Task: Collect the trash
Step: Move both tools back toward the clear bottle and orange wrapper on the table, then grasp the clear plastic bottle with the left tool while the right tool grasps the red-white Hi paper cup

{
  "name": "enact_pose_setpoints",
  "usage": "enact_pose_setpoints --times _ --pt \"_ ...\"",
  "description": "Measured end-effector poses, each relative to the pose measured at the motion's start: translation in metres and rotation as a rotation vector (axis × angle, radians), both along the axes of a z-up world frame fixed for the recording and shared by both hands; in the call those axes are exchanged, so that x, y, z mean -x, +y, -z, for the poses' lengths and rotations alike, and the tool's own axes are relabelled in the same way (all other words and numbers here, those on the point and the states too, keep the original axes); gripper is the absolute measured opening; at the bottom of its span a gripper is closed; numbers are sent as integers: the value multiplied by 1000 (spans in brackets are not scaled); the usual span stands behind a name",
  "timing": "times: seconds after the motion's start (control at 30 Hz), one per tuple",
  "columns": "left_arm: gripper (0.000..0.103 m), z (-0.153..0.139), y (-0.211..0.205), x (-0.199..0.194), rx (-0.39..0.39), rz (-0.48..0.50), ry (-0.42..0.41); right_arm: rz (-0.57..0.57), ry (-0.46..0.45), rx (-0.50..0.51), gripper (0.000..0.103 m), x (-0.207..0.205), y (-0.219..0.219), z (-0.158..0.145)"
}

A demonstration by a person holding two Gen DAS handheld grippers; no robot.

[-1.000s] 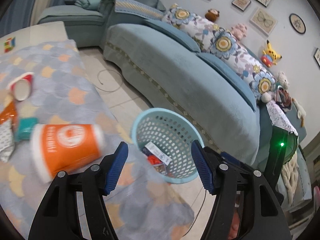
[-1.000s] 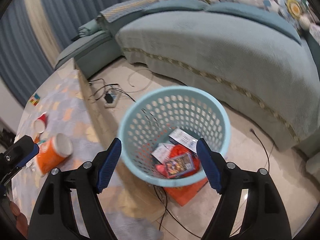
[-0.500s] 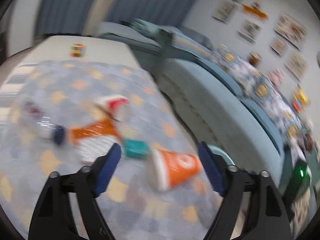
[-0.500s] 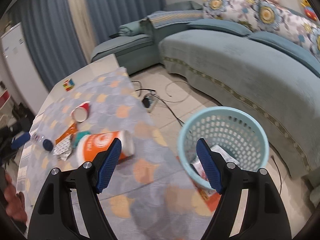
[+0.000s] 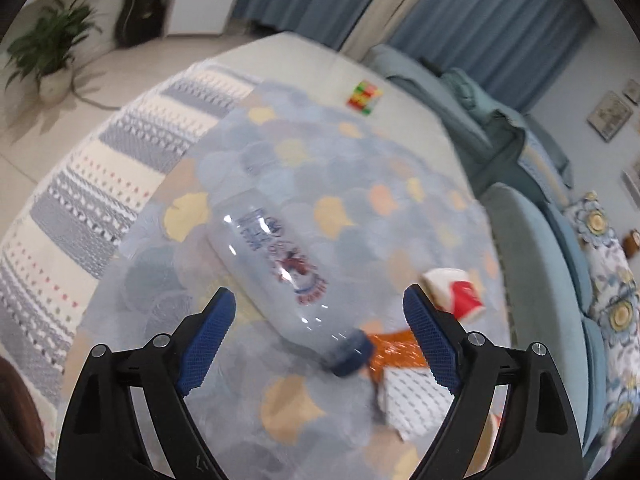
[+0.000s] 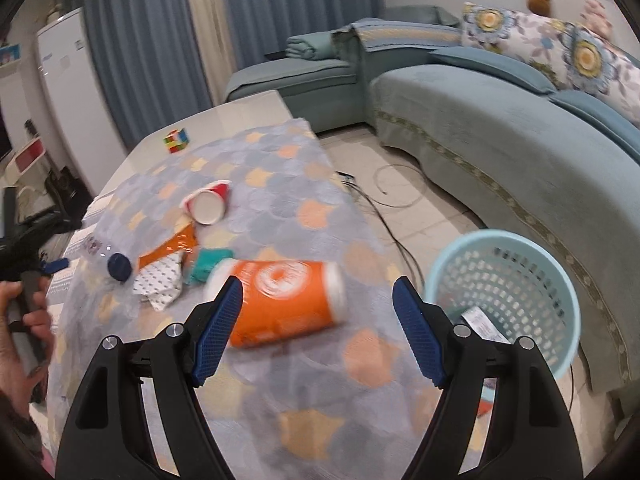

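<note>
A clear plastic bottle [image 5: 276,264] with a dark blue cap [image 5: 350,354] lies on the patterned blanket [image 5: 320,152]. My left gripper [image 5: 316,320] hovers over its cap end; the jaws are opening and the pads touch nothing. In the right wrist view a big orange cup [image 6: 280,300] lies on its side just ahead of my right gripper [image 6: 316,308], which is open and empty. A red and white paper cup [image 6: 208,206], an orange wrapper [image 6: 168,246], a dotted white wrapper [image 6: 160,280] and a teal packet [image 6: 208,264] lie nearby. The light blue basket [image 6: 500,235] stands on the floor to the right, with trash inside.
A colour cube [image 6: 176,141] sits on the bare far end of the table. A blue sofa [image 6: 520,128] curves behind the basket, and cables [image 6: 384,216] trail on the floor between them. A person's hand [image 6: 24,320] holds the left gripper at the table's left edge. A potted plant [image 5: 52,48] stands beyond.
Both grippers have swung away from the basket to the table. The left one now faces the bottle with wider jaws; the right one now faces the orange cup.
</note>
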State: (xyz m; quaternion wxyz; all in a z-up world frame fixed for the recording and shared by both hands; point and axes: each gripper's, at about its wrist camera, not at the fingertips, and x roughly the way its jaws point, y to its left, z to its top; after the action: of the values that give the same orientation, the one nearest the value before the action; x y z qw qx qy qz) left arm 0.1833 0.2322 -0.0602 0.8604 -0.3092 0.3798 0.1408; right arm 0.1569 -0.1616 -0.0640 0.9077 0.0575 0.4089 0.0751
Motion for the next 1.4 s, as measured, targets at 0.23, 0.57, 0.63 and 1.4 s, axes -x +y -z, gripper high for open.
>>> enact_pose_setpoints --times 0.23,0.57,0.63,1.4 --pt "84 32 1 -29 -28 -14 111 -114 13 -14 73 -54 66 -3" --pt "67 56 1 -36 -60 66 147 -143 147 7 73 -143 149 40" --pt "63 54 1 -33 -63 91 143 -137 167 18 73 -155 158 51" --pt "62 53 -3 -23 -77 116 119 -172 217 -13 63 -203 196 98"
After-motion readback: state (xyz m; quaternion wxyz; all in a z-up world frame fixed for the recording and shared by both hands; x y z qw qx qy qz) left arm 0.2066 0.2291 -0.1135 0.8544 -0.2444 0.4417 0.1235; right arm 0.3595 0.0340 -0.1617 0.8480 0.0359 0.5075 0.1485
